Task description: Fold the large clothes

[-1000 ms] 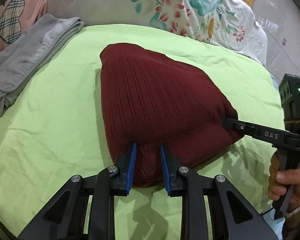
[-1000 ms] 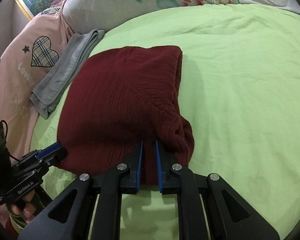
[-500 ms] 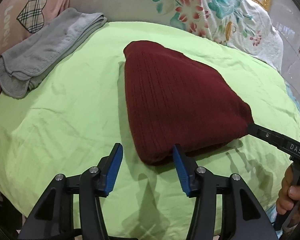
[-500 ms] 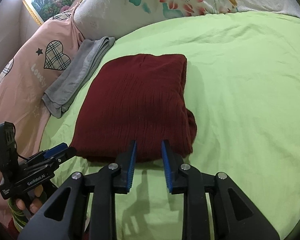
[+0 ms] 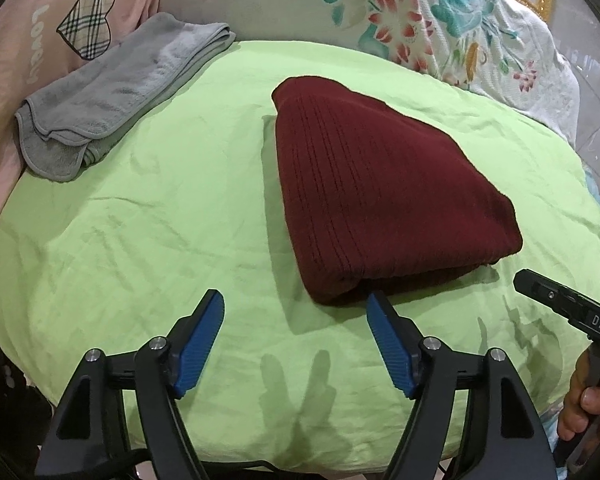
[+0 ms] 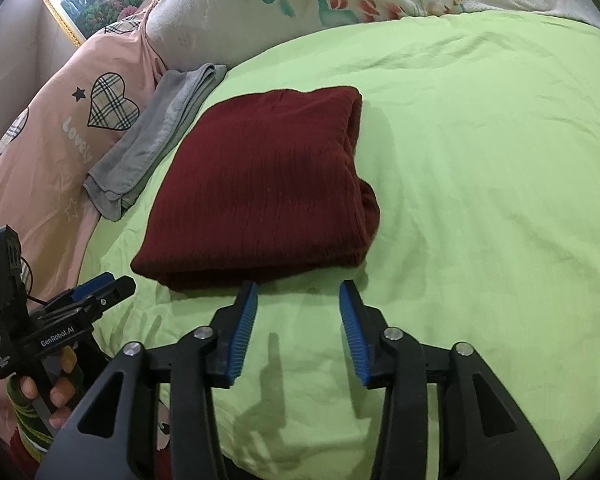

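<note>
While both tools stand idle, the record reads thus. Left gripper [image 5: 294, 310]: jaws spread wide, nothing held, tips just short of the sweater's near edge. Right gripper [image 6: 298, 300]: likewise wide apart and empty, just beside that same edge. Sweater [image 5: 376, 188]: dark red ribbed knit, folded into a compact thick bundle, lying mid-bed on the green sheet [image 5: 160, 220]. One corner bulges slightly; layers inside cannot be counted. Folding appears complete or nearly so; perhaps only tidying remains. Grey towel [image 5: 112, 96]: folded, well apart, by the pillows.

Ribbed knit maroon sweater [image 5: 372, 184] lies on matt cotton sheet [image 5: 160, 220].
</note>
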